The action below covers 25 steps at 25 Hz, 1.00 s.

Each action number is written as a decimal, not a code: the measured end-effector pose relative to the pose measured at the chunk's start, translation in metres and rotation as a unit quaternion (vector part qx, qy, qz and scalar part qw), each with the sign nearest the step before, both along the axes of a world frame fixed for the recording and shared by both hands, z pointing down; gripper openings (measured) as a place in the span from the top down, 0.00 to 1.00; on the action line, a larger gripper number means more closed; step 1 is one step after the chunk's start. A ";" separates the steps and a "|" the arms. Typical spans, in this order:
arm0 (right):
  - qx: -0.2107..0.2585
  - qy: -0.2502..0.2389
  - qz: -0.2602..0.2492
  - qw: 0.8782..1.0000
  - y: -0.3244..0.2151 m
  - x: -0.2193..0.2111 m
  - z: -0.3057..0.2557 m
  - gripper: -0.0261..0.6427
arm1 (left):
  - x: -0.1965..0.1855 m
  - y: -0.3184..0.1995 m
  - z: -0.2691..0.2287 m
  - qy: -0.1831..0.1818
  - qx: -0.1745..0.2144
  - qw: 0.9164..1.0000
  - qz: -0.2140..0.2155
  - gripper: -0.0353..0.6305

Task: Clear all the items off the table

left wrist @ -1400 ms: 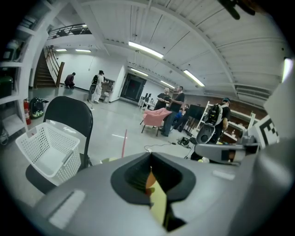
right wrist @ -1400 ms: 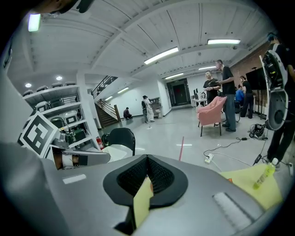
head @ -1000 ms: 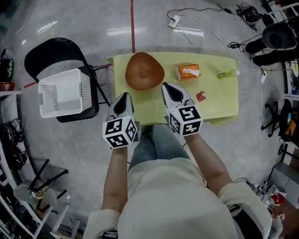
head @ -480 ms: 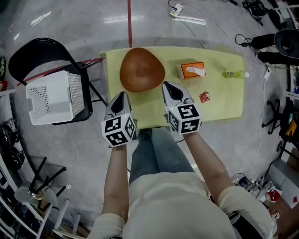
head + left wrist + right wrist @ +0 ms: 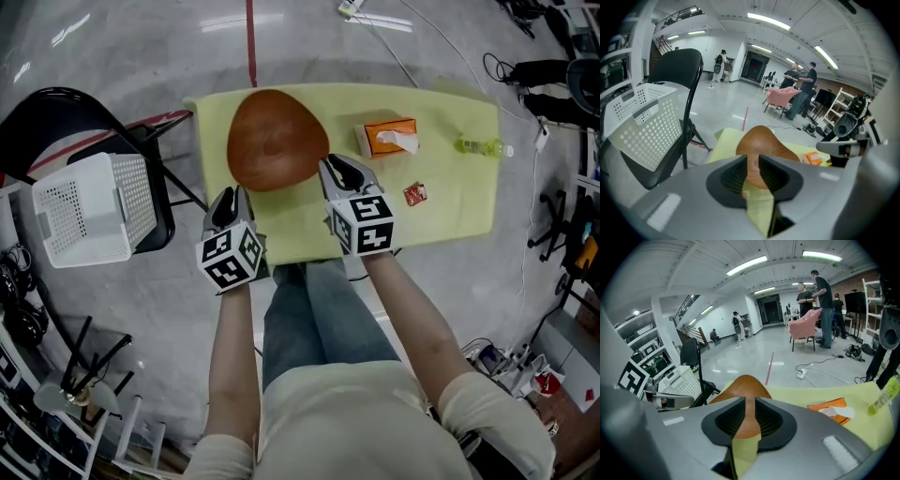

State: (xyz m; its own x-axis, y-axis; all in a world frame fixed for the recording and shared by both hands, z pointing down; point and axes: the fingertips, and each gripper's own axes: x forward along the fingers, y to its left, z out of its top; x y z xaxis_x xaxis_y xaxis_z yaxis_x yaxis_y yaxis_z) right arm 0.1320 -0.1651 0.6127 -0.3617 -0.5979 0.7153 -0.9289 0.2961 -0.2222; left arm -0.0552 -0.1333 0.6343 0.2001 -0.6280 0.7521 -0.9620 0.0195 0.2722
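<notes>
both left gripper [image 5: 228, 194] and right gripper [image 5: 335, 168] jaws just opening, empty, nearer bowl [image 5: 277, 141]

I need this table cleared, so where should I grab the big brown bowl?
The brown bowl is too wide to span, so pinch its rim at the near side, coming from the table's front edge; nothing blocks that side.

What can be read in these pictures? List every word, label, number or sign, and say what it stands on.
No text here can be read.
Print on the orange tissue box: too small to read.
Label on the green bottle: too blurred to read.
Print on the red packet: too small to read.
The left marker cube and right marker cube: black-and-white square patterns only, no letters or numbers.
</notes>
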 end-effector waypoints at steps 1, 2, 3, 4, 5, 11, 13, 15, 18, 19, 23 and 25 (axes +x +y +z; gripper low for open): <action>-0.006 0.004 0.000 1.000 -0.002 0.002 0.008 0.87 | 0.000 -0.002 0.007 -0.003 -0.004 1.000 0.000 0.81; -0.012 0.008 0.000 1.000 -0.003 0.004 0.016 0.85 | 0.000 -0.004 0.013 -0.005 -0.008 1.000 0.000 0.78; -0.017 0.012 0.001 1.000 -0.005 0.007 0.023 0.84 | 0.002 -0.005 0.019 -0.004 -0.012 1.000 0.002 0.76; -0.022 0.015 0.002 1.000 -0.006 0.010 0.030 0.83 | 0.004 -0.007 0.025 -0.002 -0.016 1.000 0.005 0.75; -0.027 0.019 0.003 0.999 -0.008 0.012 0.037 0.83 | 0.006 -0.009 0.032 -0.001 -0.021 1.000 0.009 0.72; -0.050 0.025 0.010 0.998 -0.012 0.022 0.072 0.81 | 0.011 -0.013 0.064 -0.011 -0.040 0.999 0.018 0.63; -0.057 0.023 0.012 0.998 -0.013 0.023 0.081 0.81 | 0.010 -0.015 0.071 -0.016 -0.043 0.999 0.013 0.62; -0.063 0.023 0.013 0.998 -0.014 0.025 0.090 0.81 | 0.011 -0.015 0.078 -0.017 -0.049 0.999 0.010 0.62; -0.070 0.024 0.012 0.997 -0.016 0.026 0.101 0.81 | 0.012 -0.015 0.086 -0.017 -0.056 0.998 0.009 0.62; -0.072 0.025 0.013 0.997 -0.017 0.026 0.104 0.81 | 0.012 -0.016 0.089 -0.018 -0.058 0.998 0.009 0.62; -0.077 0.025 0.016 0.997 -0.023 0.027 0.115 0.81 | 0.014 -0.017 0.102 -0.019 -0.066 0.998 0.011 0.62; -0.079 0.024 0.014 0.997 -0.026 0.025 0.118 0.81 | 0.014 -0.018 0.107 -0.020 -0.071 0.997 0.011 0.62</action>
State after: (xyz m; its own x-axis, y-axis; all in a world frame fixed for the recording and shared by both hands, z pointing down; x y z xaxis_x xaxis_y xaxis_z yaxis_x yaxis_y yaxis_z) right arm 0.1569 -0.1910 0.7312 -0.3086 -0.4869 0.8171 -0.9474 0.2342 -0.2183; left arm -0.0410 -0.1513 0.7417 0.1799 -0.5112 0.8404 -0.9728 0.0346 0.2293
